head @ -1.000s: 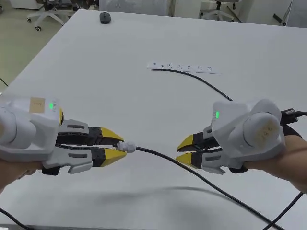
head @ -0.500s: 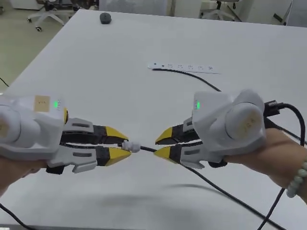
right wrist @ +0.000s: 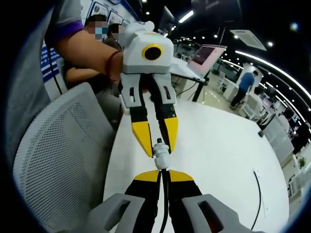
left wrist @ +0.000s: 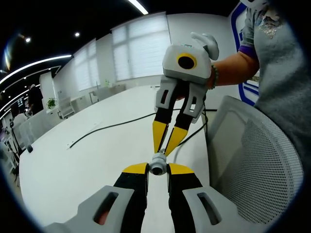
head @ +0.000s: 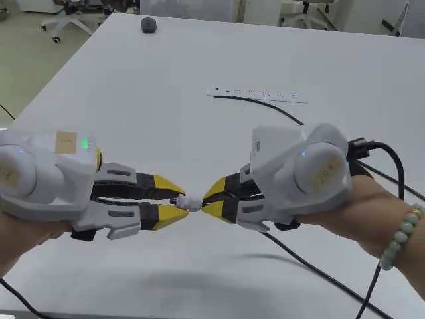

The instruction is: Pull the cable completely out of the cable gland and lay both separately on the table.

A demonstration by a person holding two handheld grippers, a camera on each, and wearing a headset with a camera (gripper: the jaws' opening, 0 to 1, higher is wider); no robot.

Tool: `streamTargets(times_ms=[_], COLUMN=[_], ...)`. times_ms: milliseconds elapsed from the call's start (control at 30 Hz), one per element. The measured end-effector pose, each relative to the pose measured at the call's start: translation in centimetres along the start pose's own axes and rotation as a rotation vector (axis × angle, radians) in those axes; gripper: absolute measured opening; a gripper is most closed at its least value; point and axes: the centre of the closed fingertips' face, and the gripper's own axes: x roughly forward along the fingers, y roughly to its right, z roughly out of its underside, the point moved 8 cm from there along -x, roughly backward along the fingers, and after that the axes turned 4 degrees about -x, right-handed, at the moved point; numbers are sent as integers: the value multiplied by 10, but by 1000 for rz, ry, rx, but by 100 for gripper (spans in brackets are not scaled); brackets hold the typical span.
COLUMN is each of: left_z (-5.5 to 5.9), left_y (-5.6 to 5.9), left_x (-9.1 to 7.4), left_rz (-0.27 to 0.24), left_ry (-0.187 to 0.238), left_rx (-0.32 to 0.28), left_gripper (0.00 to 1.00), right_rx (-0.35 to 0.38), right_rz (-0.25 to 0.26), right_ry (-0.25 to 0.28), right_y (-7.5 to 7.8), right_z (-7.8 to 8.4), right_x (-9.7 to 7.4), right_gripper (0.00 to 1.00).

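Ahead of my left gripper (head: 180, 201) and right gripper (head: 206, 203), a white power strip (head: 257, 95) lies flat on the white table (head: 133, 100), well apart from both. Farther out, ahead and to the left of my left gripper, a dark computer mouse (head: 148, 24) sits near the table's far edge. Office chairs (head: 66, 16) stand on the floor beyond it. A grey mesh chair (left wrist: 252, 160) stands off the table's near edge, beside both grippers.

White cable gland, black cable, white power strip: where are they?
White plastic cable gland (head: 191, 203): head view, its body.
Thin black cable (head: 307, 265): head view, its middle stretch.
Long white power strip (head: 259, 95): head view, its middle.
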Motion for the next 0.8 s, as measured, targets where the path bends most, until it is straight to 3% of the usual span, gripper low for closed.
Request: streamTargets(times_ms=[267,500,800], left_z=[0,3,10], left_y=[-1,-8,-16], left_x=[2,-5,-7], left_rz=[0,-32,-59], left_ry=[1,5,-1], left_rx=[3,-10,-30], left_gripper=[15,15,15], right_rx=[-25,-15,49], right_rz=[4,21,113], right_ry=[-13,-59,-77], right_y=[1,9,42], right_z=[3,18,26], right_x=[-3,-11,-19], right_gripper=[0,0,0])
